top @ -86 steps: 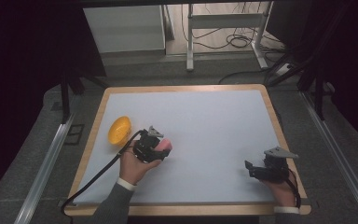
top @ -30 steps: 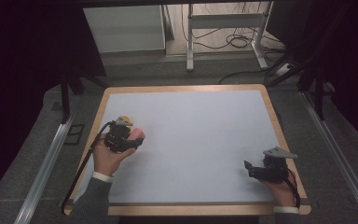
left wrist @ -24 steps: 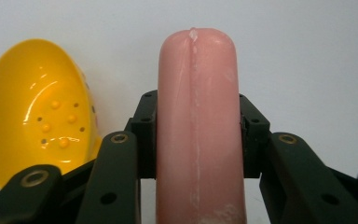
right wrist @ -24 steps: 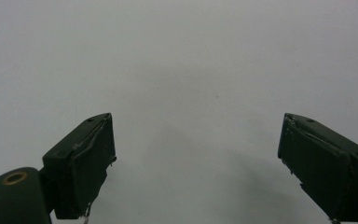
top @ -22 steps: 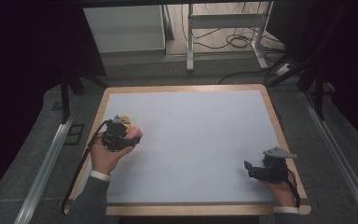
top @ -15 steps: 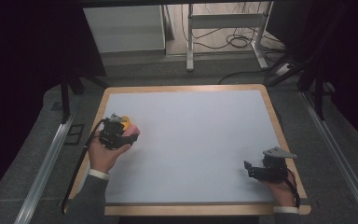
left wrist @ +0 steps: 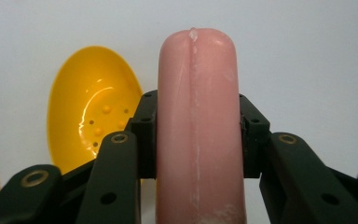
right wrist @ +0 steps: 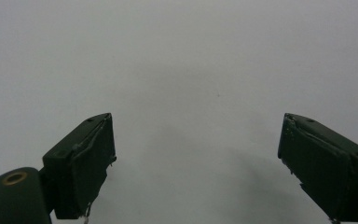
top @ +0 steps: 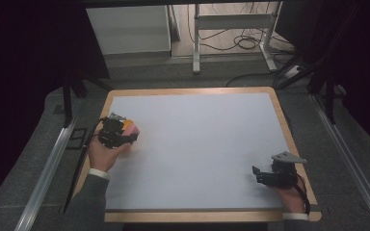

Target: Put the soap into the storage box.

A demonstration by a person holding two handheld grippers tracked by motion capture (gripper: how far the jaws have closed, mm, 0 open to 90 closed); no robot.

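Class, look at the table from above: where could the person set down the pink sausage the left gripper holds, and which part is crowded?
The white mat lies bare between the left gripper and the right gripper, and across its far half. The open right gripper has bare mat before it. The left edge is crowded: the yellow bowl lies there, beside the pink sausage.
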